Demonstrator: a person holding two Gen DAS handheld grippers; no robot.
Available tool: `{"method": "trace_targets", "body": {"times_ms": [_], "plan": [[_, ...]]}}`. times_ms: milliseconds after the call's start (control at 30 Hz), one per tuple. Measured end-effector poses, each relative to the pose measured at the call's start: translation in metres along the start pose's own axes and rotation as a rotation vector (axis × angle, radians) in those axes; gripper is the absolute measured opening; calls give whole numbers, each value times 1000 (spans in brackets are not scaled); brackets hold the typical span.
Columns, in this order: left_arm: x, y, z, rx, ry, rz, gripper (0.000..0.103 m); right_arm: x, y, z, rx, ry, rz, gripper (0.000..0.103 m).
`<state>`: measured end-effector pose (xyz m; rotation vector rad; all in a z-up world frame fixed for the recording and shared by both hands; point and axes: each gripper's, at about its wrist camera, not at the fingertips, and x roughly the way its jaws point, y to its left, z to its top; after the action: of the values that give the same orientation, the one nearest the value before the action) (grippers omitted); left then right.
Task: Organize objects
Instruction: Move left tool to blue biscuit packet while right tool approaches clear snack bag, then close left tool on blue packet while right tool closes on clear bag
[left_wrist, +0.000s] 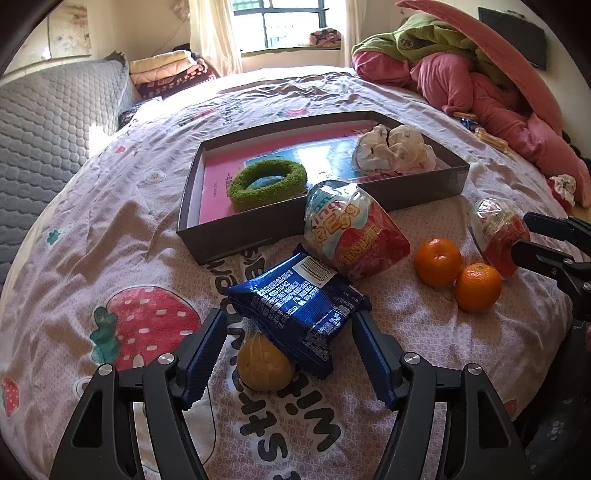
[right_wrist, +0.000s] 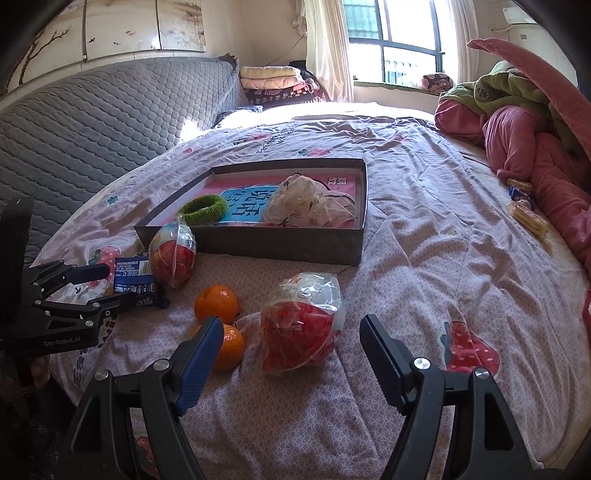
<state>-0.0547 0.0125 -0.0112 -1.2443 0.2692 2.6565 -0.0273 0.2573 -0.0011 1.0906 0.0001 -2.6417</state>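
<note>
My left gripper (left_wrist: 289, 317) is open, with a blue snack packet (left_wrist: 299, 306) between its fingers; the packet leans on a yellowish fruit (left_wrist: 264, 363). My right gripper (right_wrist: 291, 324) is open around a wrapped red-and-white egg toy (right_wrist: 301, 325), its pads apart from it. A second egg toy (left_wrist: 354, 232) leans against the dark shallow box (left_wrist: 258, 229). Inside the box lie a green fuzzy ring (left_wrist: 267, 182) and a crumpled white cloth (left_wrist: 393, 151) on a pink-and-blue sheet. Two oranges (left_wrist: 439, 262) (left_wrist: 477, 287) lie side by side between the grippers.
Everything lies on a bed with a strawberry-print sheet (right_wrist: 424, 229). A pile of pink and green bedding (right_wrist: 524, 129) fills the right side, with biscuit packs (right_wrist: 528, 218) beside it. A grey quilted headboard (right_wrist: 92, 129) stands at the left.
</note>
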Motion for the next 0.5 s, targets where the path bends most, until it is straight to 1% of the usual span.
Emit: {"method": "trace_targets", "body": {"times_ms": [167, 500], "plan": [[9, -1, 1, 10, 12, -24, 73, 6, -1, -1, 6, 16, -2, 76], [18, -1, 9, 17, -6, -44, 73, 15, -2, 1, 18, 29, -18, 76]]}}
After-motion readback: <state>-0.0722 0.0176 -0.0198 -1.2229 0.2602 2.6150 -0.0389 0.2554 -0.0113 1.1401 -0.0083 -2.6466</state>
